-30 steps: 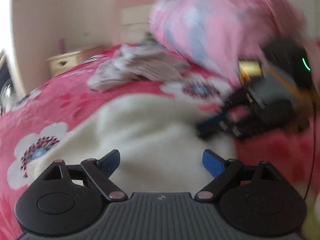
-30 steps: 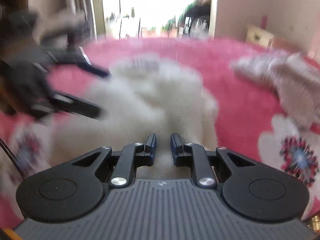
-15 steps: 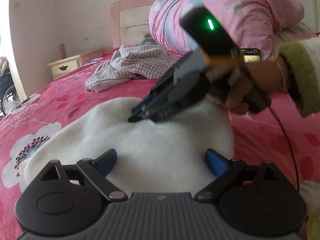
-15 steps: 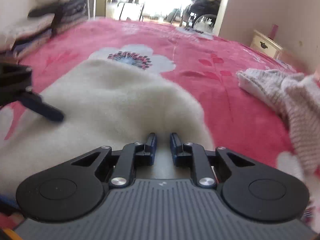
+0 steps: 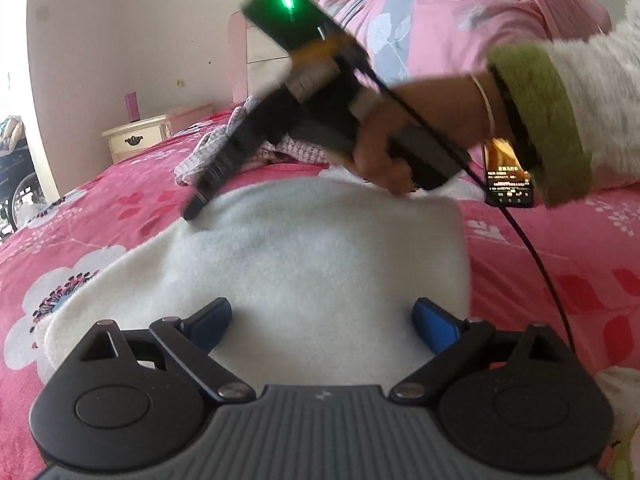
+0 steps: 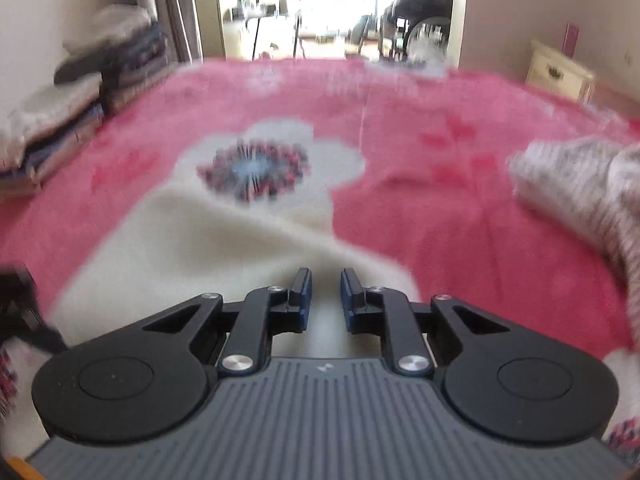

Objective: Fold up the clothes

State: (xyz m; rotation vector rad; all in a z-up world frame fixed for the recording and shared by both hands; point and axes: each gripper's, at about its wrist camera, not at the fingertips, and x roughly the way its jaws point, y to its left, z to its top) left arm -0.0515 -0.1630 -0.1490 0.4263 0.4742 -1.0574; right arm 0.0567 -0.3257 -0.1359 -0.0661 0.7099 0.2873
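Observation:
A white fleece garment (image 5: pixel 320 260) lies folded on the pink flowered bedspread (image 5: pixel 560 260). My left gripper (image 5: pixel 322 312) hovers open over its near edge, blue pads wide apart with nothing pinched. A hand holds my right gripper (image 5: pixel 191 213), whose tip is down at the garment's far left corner. In the right wrist view, which is blurred, the right gripper (image 6: pixel 325 276) stands nearly shut, with a ridge of the white fleece (image 6: pixel 192 248) running into the narrow gap between its pads.
A grey checked garment (image 5: pixel 224 148) lies crumpled behind the fleece, also on the right as the grey checked garment (image 6: pixel 580 184). A pink quilt (image 5: pixel 460 20) is piled by the headboard, with a phone (image 5: pixel 508 176) before it. Folded clothes (image 6: pixel 80 100) are stacked at the bed's left.
In the left wrist view the right gripper has swept from the right side across the fleece to its far left corner, the cloth staying in its jaws. The left gripper has stayed put.

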